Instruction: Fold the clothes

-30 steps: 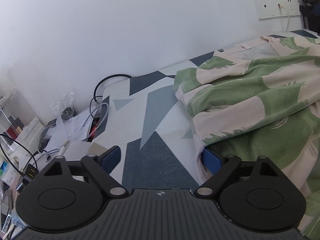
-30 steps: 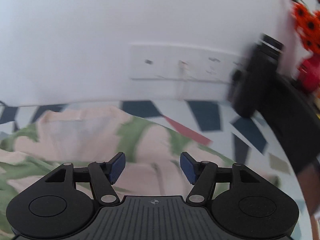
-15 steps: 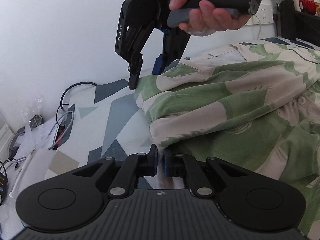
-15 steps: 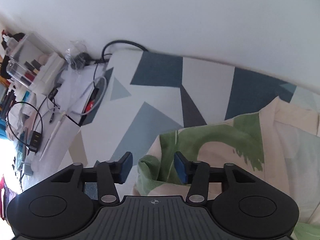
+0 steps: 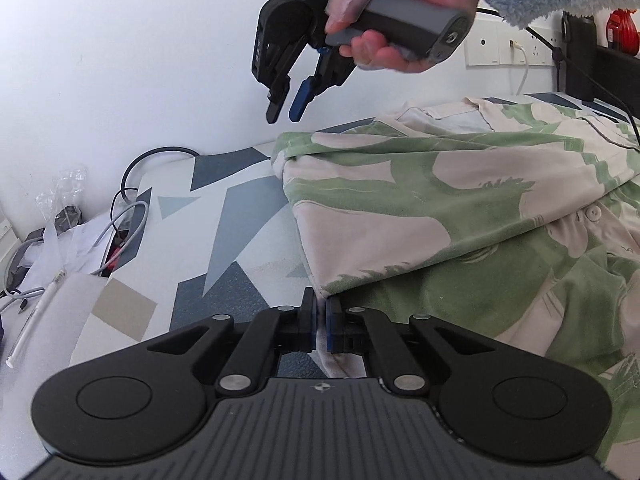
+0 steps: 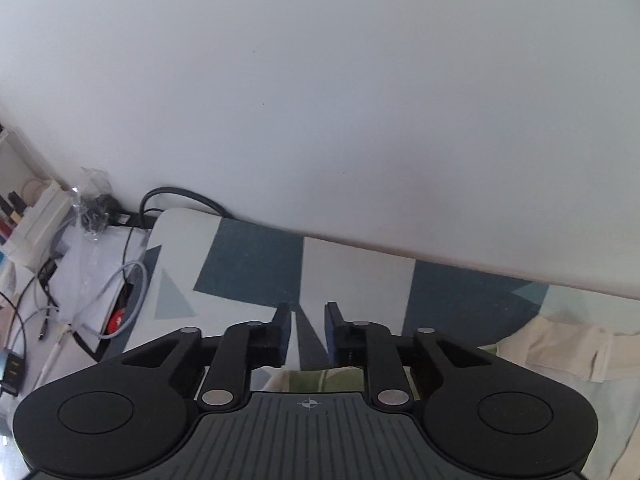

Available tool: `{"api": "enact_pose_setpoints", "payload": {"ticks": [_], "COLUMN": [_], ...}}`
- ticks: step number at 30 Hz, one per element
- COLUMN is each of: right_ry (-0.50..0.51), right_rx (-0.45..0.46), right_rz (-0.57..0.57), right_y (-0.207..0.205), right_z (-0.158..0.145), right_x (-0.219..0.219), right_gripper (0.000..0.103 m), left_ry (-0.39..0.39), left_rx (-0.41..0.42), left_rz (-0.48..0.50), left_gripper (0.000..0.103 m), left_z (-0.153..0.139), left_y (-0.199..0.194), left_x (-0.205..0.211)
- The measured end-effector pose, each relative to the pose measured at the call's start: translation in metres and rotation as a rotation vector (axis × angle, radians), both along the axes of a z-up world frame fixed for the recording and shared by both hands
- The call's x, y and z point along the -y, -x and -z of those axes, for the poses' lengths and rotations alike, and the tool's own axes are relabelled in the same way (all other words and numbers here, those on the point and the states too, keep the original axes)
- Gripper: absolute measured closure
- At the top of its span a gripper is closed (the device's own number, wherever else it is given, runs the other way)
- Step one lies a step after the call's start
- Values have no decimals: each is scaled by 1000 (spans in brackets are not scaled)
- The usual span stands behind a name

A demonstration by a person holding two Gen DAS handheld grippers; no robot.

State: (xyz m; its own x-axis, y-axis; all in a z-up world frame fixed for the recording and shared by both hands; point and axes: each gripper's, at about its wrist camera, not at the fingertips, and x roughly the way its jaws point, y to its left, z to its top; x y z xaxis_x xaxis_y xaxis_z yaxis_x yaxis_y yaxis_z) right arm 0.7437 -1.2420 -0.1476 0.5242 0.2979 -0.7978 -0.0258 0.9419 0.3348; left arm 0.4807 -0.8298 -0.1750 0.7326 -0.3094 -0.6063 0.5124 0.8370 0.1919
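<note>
A cream shirt with green leaf print [image 5: 440, 208] lies rumpled on a blue, grey and white patterned table cover [image 5: 240, 220]. My left gripper [image 5: 321, 308] is shut on the shirt's near left corner, with cloth pinched between the pads. My right gripper [image 5: 285, 110], held by a hand in a fuzzy blue sleeve, hangs in the air just above the shirt's far left corner. Its jaws are closing with a narrow gap and nothing between them. In the right wrist view the right gripper [image 6: 307, 320] points at the table cover [image 6: 248, 256]. The shirt [image 6: 560, 352] shows below and to the right.
A white wall runs along the back edge. Left of the cover lie cables [image 5: 120, 232], a crumpled plastic bag [image 6: 94, 200] and white papers [image 5: 52, 312]. Wall sockets [image 5: 504, 48] with a white cable, a black object [image 5: 580, 64] and something red stand at the far right.
My left gripper has shut on the shirt's near corner. The right gripper swung in from the right to above the shirt's far left corner, and its jaws narrowed.
</note>
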Motion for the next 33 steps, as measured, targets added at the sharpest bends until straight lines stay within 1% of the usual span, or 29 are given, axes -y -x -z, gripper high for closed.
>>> {"api": "enact_pose_setpoints", "payload": {"ticks": [1, 2, 4, 6, 7, 8, 9, 10, 11, 12, 13, 15, 17, 18, 19, 21, 22, 23, 25, 27, 29, 30, 31, 32, 33], "right_ry": [-28, -57, -62, -26, 8, 56, 108, 160, 191, 208, 207, 195, 213, 207, 194, 167, 181, 209, 277, 406, 554, 574, 564, 550, 538], "right_rx": [-23, -46, -61, -61, -62, -63, -63, -63, -53, -35, -17, 23, 71, 60, 32, -24, -36, -40, -37, -49, -55, -72, -89, -102, -109], "right_rz": [-47, -94, -189, -275, -316, -348, -376, -404, -415, -401, -355, -229, -87, -102, -157, -268, -340, -421, -571, -668, -696, -697, -688, -677, -672], "right_y": [1, 2, 6, 12, 13, 14, 15, 17, 16, 14, 10, 1, -6, -9, -11, -16, -13, -9, 3, 11, 14, 13, 11, 9, 8], "right_z": [0, 0, -1, -2, -1, 0, 2, 4, 4, 4, 3, 2, -1, -2, -3, -5, -7, -9, -12, -7, 4, 8, 10, 11, 10], "right_x": [1, 2, -4, -14, -21, -27, -32, -37, -41, -43, -42, -34, -22, -21, -23, -27, -36, -47, -69, -88, -100, -102, -103, -103, -103], "right_gripper": [74, 70, 70, 71, 76, 88, 97, 100, 101, 101, 102, 103, 103, 103, 103, 98, 90, 79, 74, 77, 84, 85, 86, 91, 94], "left_ry": [-3, -8, -9, -2, -1, 0, 1, 2, 3, 4, 5, 7, 9, 10, 12, 14, 15, 16, 18, 20, 20, 21, 25, 30, 35], "left_rx": [0, 2, 5, 4, 4, 4, 6, 6, 6, 7, 7, 8, 9, 9, 9, 10, 11, 11, 12, 11, 11, 11, 9, 7, 6], "left_rz": [2, 4, 4, 1, 1, 2, 4, 4, 3, 3, 2, 2, 1, 1, 0, -1, -1, -1, -2, -1, 1, 1, 0, -1, -2], "left_gripper": [99, 99, 99, 99, 99, 99, 99, 99, 99, 99, 99, 99, 99, 99, 99, 99, 99, 99, 99, 99, 99, 99, 99, 99, 99], "left_z": [-1, -1, 0, 0, 0, 0, 0, 0, 0, 0, 0, 0, 0, 0, 0, 0, 1, 1, 1, 1, 1, 1, 1, 2, 2], "left_y": [1, 1, 1, 1, 1, 1, 1, 1, 1, 2, 2, 3, 3, 4, 4, 5, 5, 5, 6, 6, 6, 5, 5, 5, 5], "left_x": [0, 1, 2, 1, 1, 1, 1, 1, 1, 1, 1, 1, 1, 1, 0, 0, 0, 0, 0, -1, -1, -1, -2, -2, -3]}}
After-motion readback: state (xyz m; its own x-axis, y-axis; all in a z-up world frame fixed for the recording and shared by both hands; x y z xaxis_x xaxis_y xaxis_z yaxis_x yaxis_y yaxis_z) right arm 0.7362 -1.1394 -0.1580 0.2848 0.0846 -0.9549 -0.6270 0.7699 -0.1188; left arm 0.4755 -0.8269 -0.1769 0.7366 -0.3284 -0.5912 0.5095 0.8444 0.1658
